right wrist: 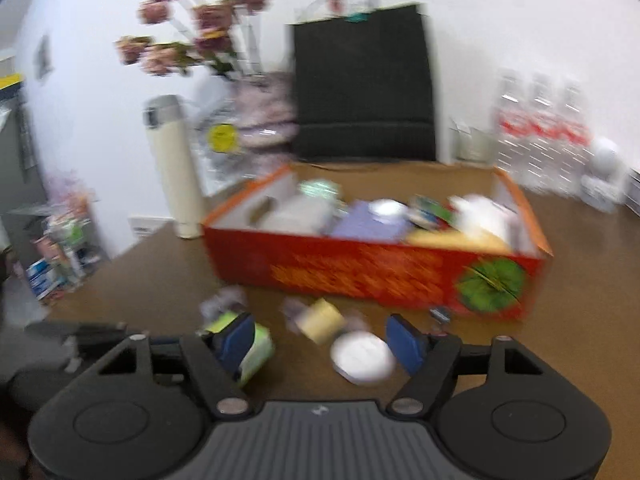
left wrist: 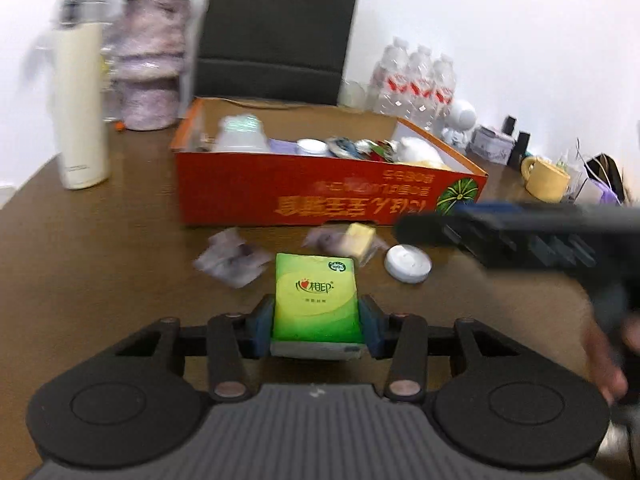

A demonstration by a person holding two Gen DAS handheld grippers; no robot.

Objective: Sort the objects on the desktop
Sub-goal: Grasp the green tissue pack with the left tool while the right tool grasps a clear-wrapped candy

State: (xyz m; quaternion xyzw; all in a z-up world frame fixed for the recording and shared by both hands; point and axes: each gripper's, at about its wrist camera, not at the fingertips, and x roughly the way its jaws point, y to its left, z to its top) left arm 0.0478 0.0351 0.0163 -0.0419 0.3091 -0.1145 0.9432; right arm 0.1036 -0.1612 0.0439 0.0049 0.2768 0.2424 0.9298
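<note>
Left gripper: your left gripper has its blue pads against both long sides of the green tissue pack; the jaws stand partly closed, gripping it.
Tissue pack: it lies flat on the brown table, near end between the pads, far end pointing at the orange box.
Right gripper: your right gripper is roughly half open with nothing clamped; the white round lid lies on the table between its pads, nearer the right one, and blur hides whether that pad touches it.
Loose items: a yellow block and crumpled purple wrappers lie just in front of the box, near the lid.
Box: open-topped, already holding mixed small things.
Surroundings: a cream flask stands left of the box; a black bag stands behind it; water bottles and a yellow mug sit to the right.
</note>
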